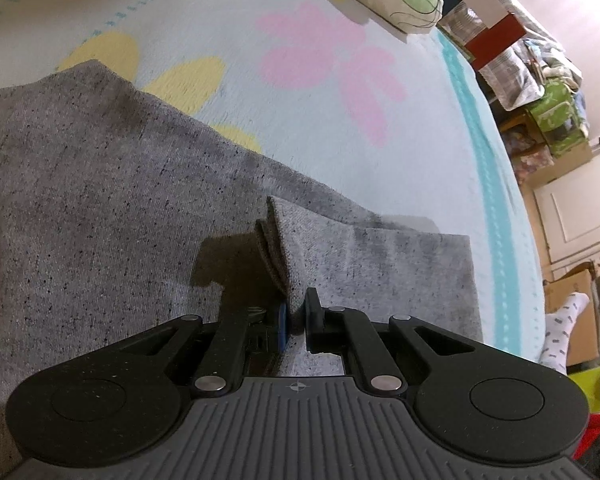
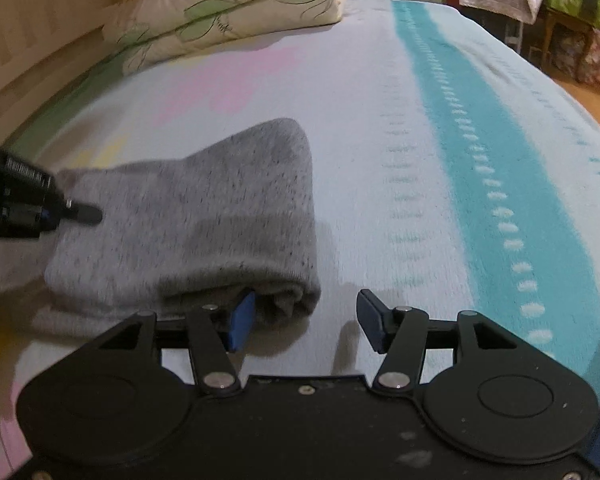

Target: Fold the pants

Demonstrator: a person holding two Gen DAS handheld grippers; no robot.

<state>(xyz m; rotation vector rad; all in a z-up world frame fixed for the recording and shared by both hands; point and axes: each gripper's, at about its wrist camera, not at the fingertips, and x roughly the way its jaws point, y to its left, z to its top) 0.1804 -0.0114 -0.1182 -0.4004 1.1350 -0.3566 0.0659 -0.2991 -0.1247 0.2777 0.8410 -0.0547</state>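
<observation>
Grey speckled pants [image 1: 100, 200] lie folded on a pale flowered bedspread [image 1: 380, 168]. My left gripper [image 1: 296, 316] is shut on a raised fold of the grey cloth, which stands up between its pads. In the right wrist view the pants [image 2: 200, 208] form a thick folded bundle left of centre. The left gripper [image 2: 40, 208] rests on the bundle's left end. My right gripper [image 2: 306, 320] stands open at the bundle's near right corner. Its blue left pad [image 2: 242, 320] touches the rolled edge, and the right finger is over bare bedspread [image 2: 380, 200].
A floral pillow [image 2: 220, 12] lies at the head of the bed. A teal stripe [image 2: 480, 160] runs along the bedspread's right side. Beyond the bed edge are a cardboard box [image 1: 572, 292], a person's socked foot [image 1: 560, 328] and stacked clutter [image 1: 548, 92].
</observation>
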